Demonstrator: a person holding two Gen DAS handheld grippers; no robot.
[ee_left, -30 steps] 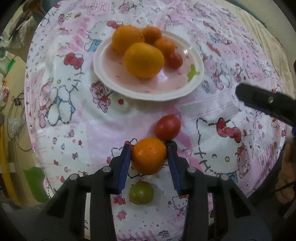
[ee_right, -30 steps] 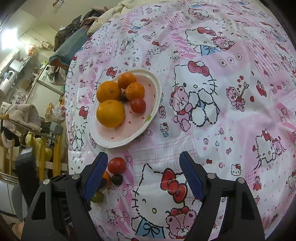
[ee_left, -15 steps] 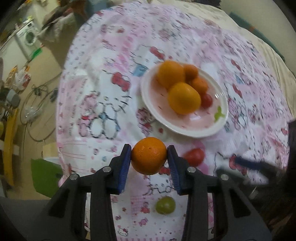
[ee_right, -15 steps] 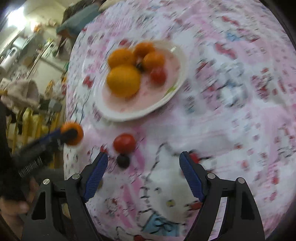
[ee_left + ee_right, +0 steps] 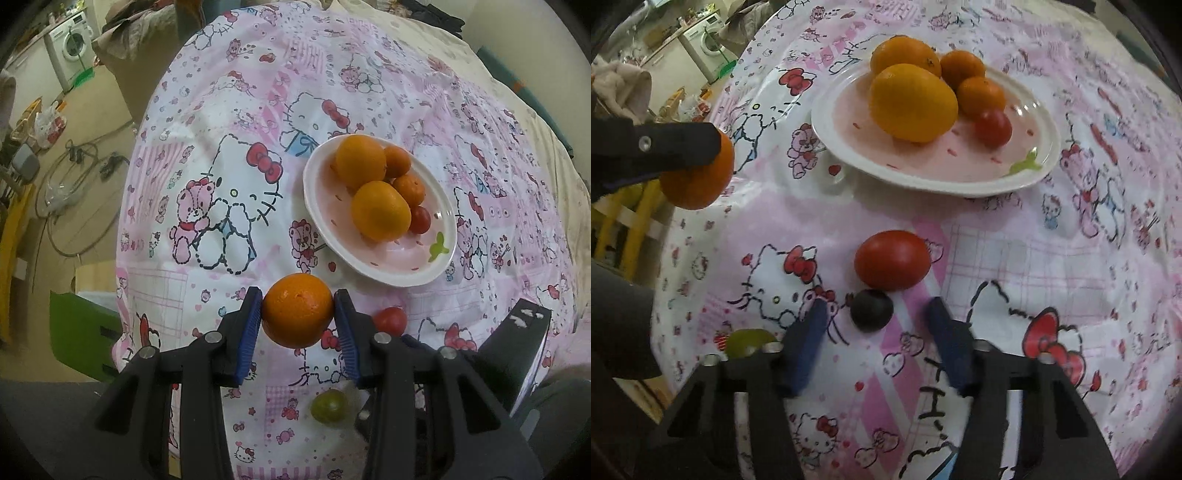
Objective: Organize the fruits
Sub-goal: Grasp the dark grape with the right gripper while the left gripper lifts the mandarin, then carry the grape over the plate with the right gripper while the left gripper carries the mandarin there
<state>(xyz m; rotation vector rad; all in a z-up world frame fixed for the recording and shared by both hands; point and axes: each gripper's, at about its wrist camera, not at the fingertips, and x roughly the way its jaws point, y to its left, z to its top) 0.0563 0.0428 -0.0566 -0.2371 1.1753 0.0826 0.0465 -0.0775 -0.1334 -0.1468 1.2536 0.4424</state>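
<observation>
A left gripper (image 5: pixel 298 320) clamps an orange (image 5: pixel 297 310) between its blue fingers (image 5: pixel 249 328), holding it clear of the patterned table (image 5: pixel 229 110), while the pink plate (image 5: pixel 376 275) of sorted fruit sits at about two o'clock from it in the left wrist view. The plate already carries two large oranges, two smaller ones and a red tomato.

The right gripper (image 5: pixel 875 314) points steeply down at the cloth, its fingers (image 5: pixel 809 332) having just been closing, yet they stand apart, with a small dark berry (image 5: pixel 871 308) between them and no pad visibly pressing on it. A larger tomato (image 5: pixel 892 259) lies at twelve o'clock, touching or nearly touching the berry; a green fruit (image 5: pixel 329 405) waits at the left gripper's six o'clock.

The risks, as they appear: the berry is small and round, so closing off-centre could squirt it sideways, and the near tomato could be nudged and roll. The orange, gripped across its curve, could slip if tilted, and lowering it onto the crowded plate could knock the stacked fruit loose.
</observation>
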